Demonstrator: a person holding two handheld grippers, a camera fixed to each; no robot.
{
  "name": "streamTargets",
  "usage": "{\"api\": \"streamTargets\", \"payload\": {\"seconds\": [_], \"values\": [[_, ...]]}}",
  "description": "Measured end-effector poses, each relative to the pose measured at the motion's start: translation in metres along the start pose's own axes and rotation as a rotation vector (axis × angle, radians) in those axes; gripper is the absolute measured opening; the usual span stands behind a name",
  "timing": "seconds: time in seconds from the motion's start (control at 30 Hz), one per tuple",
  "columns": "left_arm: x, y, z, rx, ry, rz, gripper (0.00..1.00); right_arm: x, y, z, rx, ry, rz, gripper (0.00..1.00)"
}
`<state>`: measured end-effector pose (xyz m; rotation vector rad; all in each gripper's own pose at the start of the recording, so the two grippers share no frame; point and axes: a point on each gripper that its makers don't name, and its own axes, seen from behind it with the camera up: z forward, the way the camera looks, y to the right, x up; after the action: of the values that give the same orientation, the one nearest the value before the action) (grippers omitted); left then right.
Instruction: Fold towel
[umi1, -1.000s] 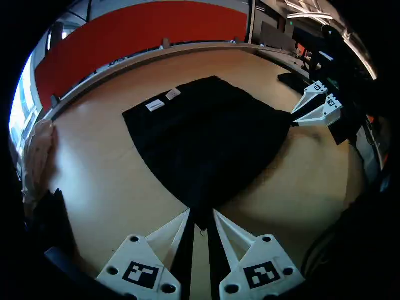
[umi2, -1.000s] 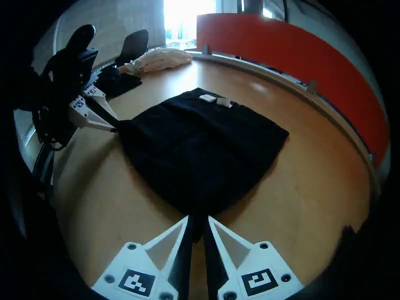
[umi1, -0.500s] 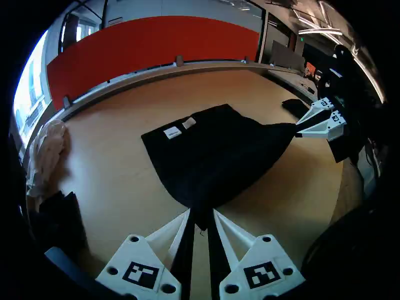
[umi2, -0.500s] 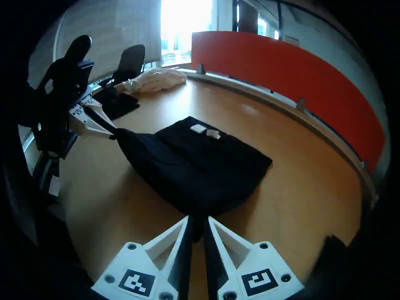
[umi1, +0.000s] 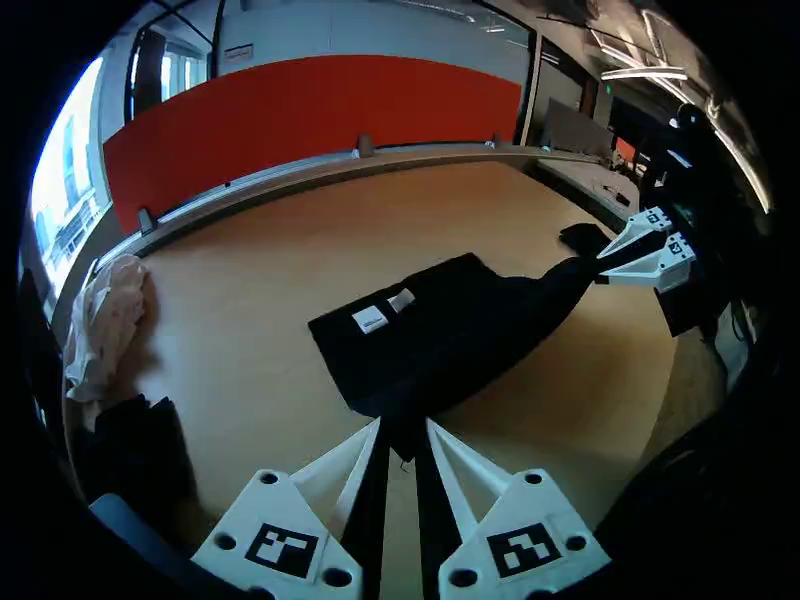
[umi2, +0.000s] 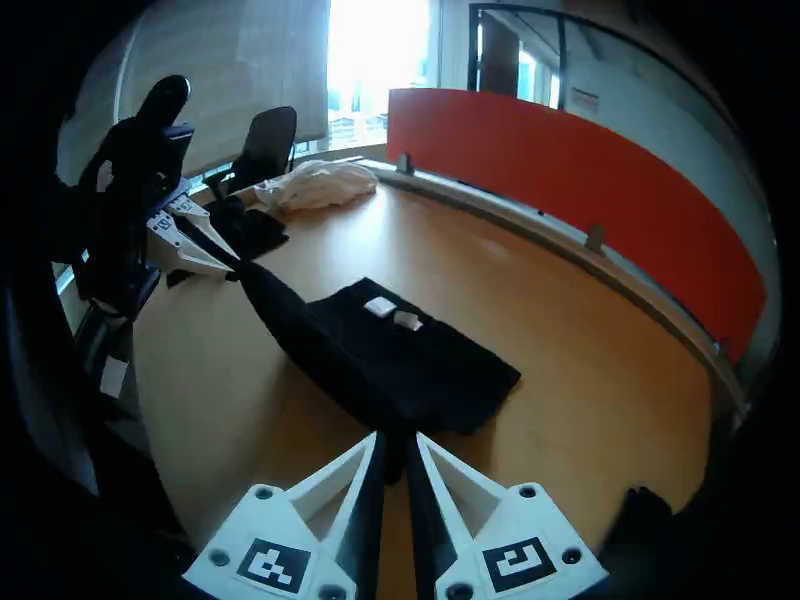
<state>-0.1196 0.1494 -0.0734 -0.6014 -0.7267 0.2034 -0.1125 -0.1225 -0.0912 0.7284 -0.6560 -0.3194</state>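
Black towel corner hidden in left gripper.

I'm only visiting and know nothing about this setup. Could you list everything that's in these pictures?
towel: one, black, part lying on the table, two corners lifted
tags: two, white, on the towel's upper face
table: one, light wood, under the towel
partition: one, red, along the table's far edge
cloth heap: one, pale, at the table's corner near the window
chair: one, black, behind the cloth heap
left gripper: one, white fingers, shut on a towel corner
right gripper: one, white fingers, shut on another corner
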Motion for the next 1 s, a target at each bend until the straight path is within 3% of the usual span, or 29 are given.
{"api": "streamTargets", "payload": {"seconds": [0.37,1.0], "values": [[0.011,0.01,-0.019,-0.02,0.003,-0.033,0.16,0.013,-0.001,-0.021,0.003,0.018,-0.004,0.13],[0.015,0.022,-0.04,-0.054,-0.009,-0.033,0.16,0.022,-0.005,-0.041,0.015,0.022,-0.02,0.13]]}}
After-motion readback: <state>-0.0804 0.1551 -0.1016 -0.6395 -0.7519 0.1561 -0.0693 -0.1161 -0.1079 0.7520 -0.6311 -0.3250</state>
